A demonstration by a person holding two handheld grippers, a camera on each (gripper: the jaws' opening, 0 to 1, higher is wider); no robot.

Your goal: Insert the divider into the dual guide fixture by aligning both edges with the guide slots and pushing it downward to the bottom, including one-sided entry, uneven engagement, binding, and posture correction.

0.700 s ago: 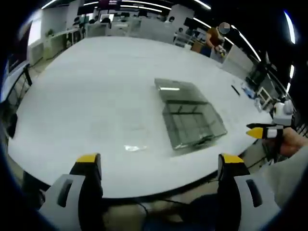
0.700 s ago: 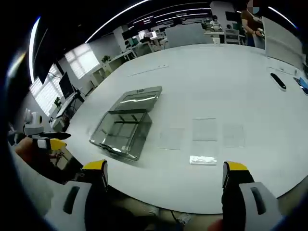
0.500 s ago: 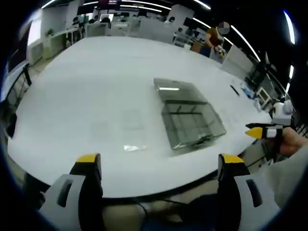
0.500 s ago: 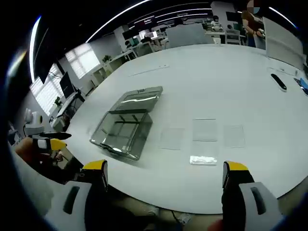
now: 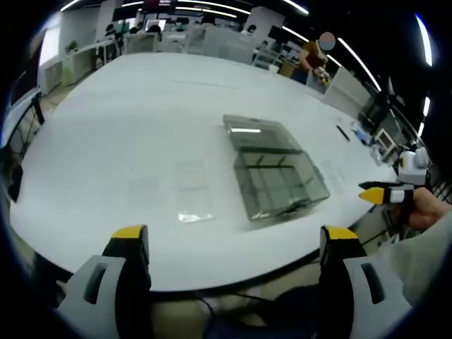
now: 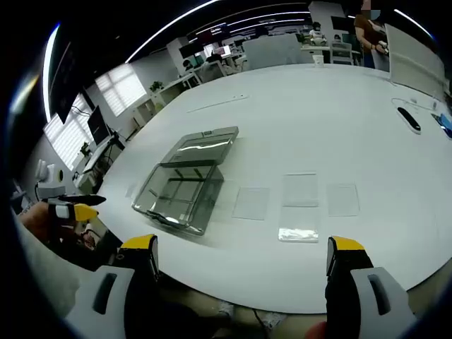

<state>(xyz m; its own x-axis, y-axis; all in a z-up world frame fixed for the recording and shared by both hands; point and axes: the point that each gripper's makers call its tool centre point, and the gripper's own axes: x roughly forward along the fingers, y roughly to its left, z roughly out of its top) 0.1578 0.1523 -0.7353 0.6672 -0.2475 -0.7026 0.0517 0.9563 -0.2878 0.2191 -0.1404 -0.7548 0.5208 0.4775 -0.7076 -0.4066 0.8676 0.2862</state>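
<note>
A clear plastic guide fixture [image 5: 281, 183] [image 6: 180, 191] lies on the white table [image 5: 141, 106] [image 6: 318, 99], with its flat clear lid [image 5: 256, 133] [image 6: 206, 143] joined at the far end. Several clear divider sheets lie flat beside it, among them one [image 5: 192, 174] [image 6: 252, 203] close to the fixture and a small glinting one [image 5: 194, 212] [image 6: 298, 234] near the table's front edge. My left gripper [image 5: 235, 236] [image 6: 74, 210] is open and empty, hanging short of the table edge. My right gripper [image 6: 240, 247] [image 5: 385, 192] is also open and empty, off the table edge.
A black pen-like object [image 6: 408, 119] [image 5: 344, 132] lies on the table's far side. A person [image 5: 314, 56] [image 6: 371, 28] stands beyond the table among office desks. A hand [image 5: 424, 212] holds the right gripper. The table's rounded front edge [image 6: 282, 300] runs just ahead of the jaws.
Both views have shifted slightly with the hands. The fixture and the dividers stay where they were, and both grippers remain open with nothing held.
</note>
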